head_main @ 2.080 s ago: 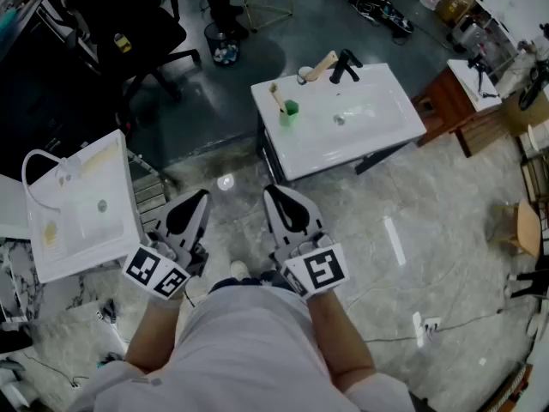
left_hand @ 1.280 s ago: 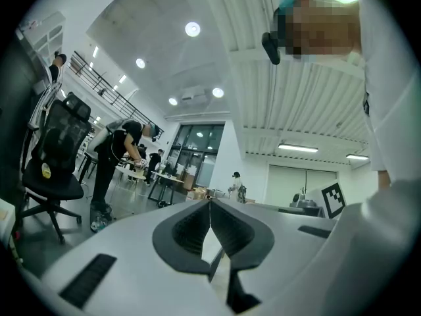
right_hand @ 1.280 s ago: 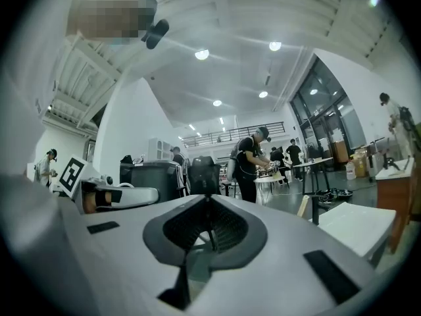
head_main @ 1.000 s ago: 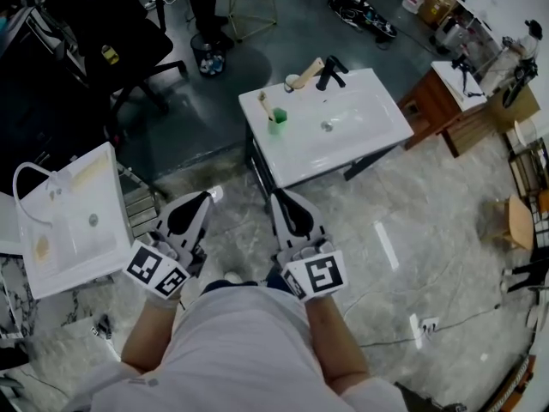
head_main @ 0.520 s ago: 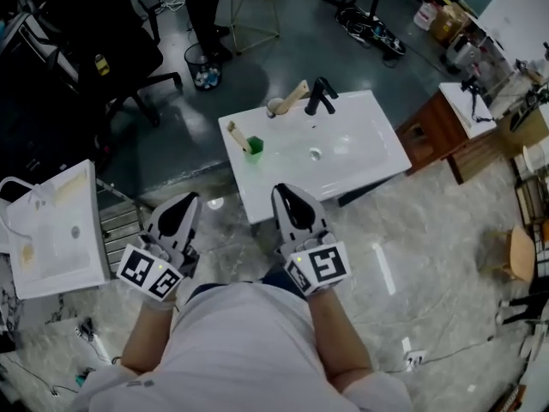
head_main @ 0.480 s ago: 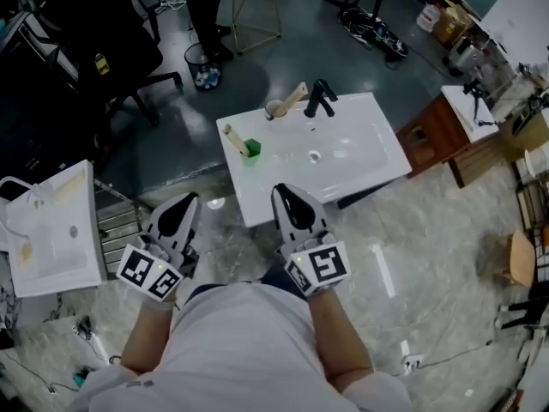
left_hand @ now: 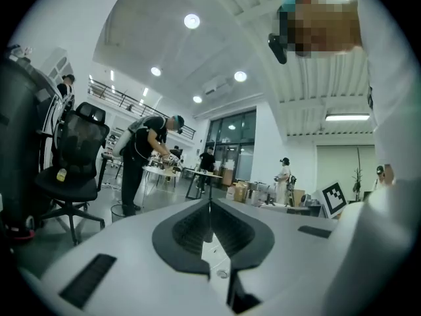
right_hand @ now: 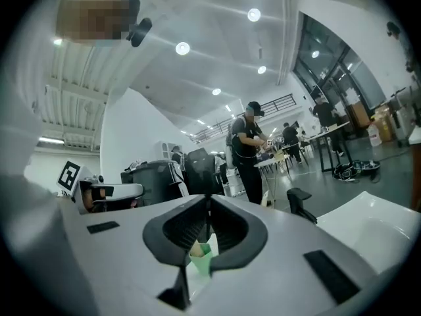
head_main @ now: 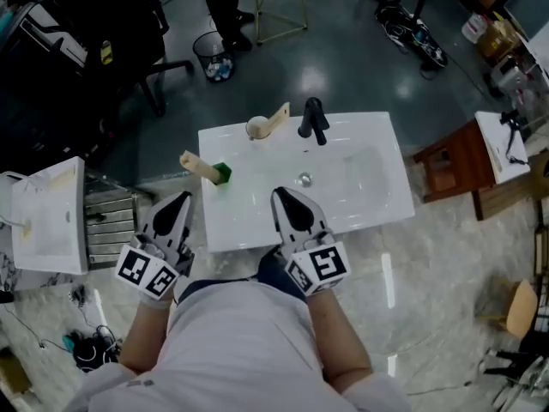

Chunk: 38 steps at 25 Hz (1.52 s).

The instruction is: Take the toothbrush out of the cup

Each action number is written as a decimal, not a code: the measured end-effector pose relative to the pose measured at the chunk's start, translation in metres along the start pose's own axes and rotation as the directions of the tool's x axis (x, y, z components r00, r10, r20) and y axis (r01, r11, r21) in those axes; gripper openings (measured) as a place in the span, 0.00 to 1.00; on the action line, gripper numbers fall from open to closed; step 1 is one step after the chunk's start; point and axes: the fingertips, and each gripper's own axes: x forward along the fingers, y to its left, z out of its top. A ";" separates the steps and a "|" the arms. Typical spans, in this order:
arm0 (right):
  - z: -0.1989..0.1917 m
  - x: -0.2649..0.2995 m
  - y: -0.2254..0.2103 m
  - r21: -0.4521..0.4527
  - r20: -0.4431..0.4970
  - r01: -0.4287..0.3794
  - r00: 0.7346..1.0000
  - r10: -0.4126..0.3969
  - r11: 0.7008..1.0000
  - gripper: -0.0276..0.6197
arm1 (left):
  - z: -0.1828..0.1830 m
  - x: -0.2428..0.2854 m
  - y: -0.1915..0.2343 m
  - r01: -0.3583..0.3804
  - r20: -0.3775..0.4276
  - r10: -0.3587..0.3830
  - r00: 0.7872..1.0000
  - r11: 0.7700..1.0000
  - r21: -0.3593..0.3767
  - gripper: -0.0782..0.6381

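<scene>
The white sink [head_main: 360, 187] is big and slick. The left tongs [head_main: 177, 202] and right tongs [head_main: 283, 197] are pressed together, empty, by its near edge. The small green cup [head_main: 222, 173] sits on the sink's left rim with the brush [head_main: 197, 165] leaning out. I think a clumsy grab could tip it.

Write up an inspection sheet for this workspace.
Surface: white washbasin, bare around the drain.
Job's things: toothbrush leaning in green cup, near the basin's left edge.
Clutter: white cup holding a wooden piece; black tap.
Tools: left tool and right tool shut, empty, neither touching the cup.
Cables: cable tangle on the floor.
Surroundings: office chair, waste bin, wooden table, second basin.
</scene>
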 end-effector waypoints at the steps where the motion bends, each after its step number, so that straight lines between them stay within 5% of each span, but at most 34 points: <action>1: 0.004 0.002 -0.013 0.010 -0.006 -0.017 1.000 0.017 1.000 0.09 | 0.002 0.012 -0.003 -0.022 0.001 0.022 1.000 1.000 0.004 0.13; 11: 0.040 0.014 -0.089 0.058 -0.071 -0.204 0.976 0.208 0.977 0.09 | 0.006 0.088 -0.030 -0.240 -0.020 0.240 0.971 0.970 -0.034 0.13; 17: 0.054 0.030 -0.086 0.048 -0.092 -0.248 0.963 0.251 0.968 0.09 | 0.008 0.079 -0.015 -0.344 -0.025 0.343 0.939 0.937 -0.068 0.14; 29: 0.053 0.040 -0.061 0.002 -0.136 -0.255 0.958 0.253 0.967 0.09 | -0.025 0.046 0.031 -0.471 -0.060 0.467 0.882 0.877 -0.097 0.14; 38: 0.036 0.051 -0.042 -0.022 -0.190 -0.195 0.964 0.187 0.981 0.09 | -0.062 0.039 0.088 -0.483 -0.132 0.467 0.875 0.862 -0.156 0.28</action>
